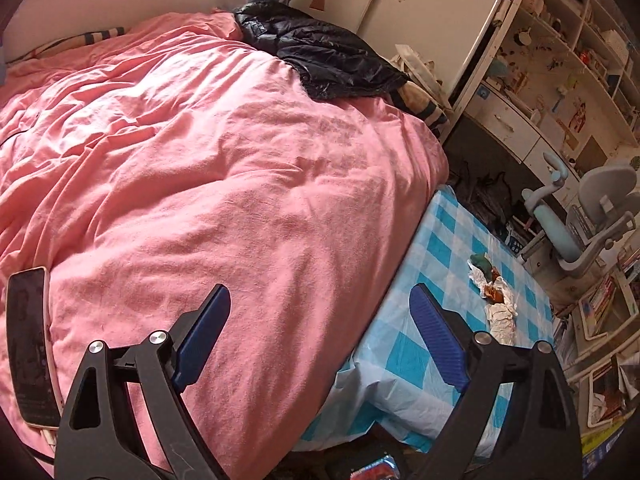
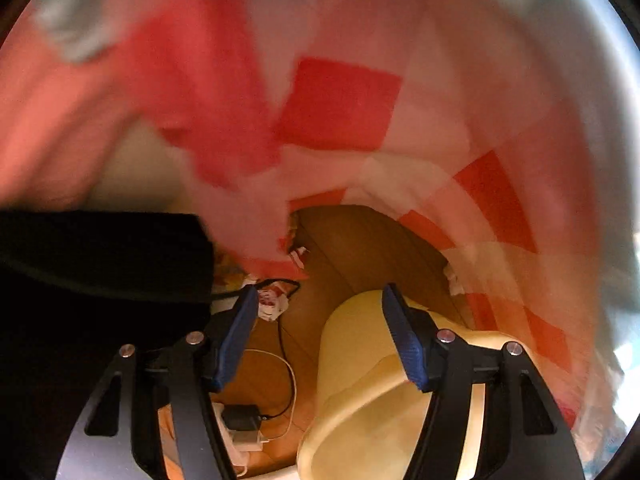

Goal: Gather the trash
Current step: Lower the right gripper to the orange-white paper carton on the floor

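Observation:
On the blue checked table [image 1: 436, 344] beside the bed lies a heap of crumpled tissues and wrappers [image 1: 495, 298]. My left gripper [image 1: 319, 298] hangs open and empty over the edge of the pink duvet [image 1: 208, 152], short of that heap. My right gripper [image 2: 320, 294] points down at the wooden floor [image 2: 360, 248], its jaws apart with only floor showing between them. A cream bin [image 2: 360, 380] stands tilted under its right finger [image 2: 404, 344]. A crumpled red-and-white wrapper [image 2: 273, 305] lies on the floor just past its left fingertip.
A phone [image 1: 30, 344] lies on the duvet at the left and a black jacket [image 1: 320, 56] at the far end. A desk chair [image 1: 588, 220] and shelves [image 1: 560, 60] stand right. Below, cables and a charger [image 2: 240, 418] lie on the floor; blurred checked cloth [image 2: 340, 100] hangs around.

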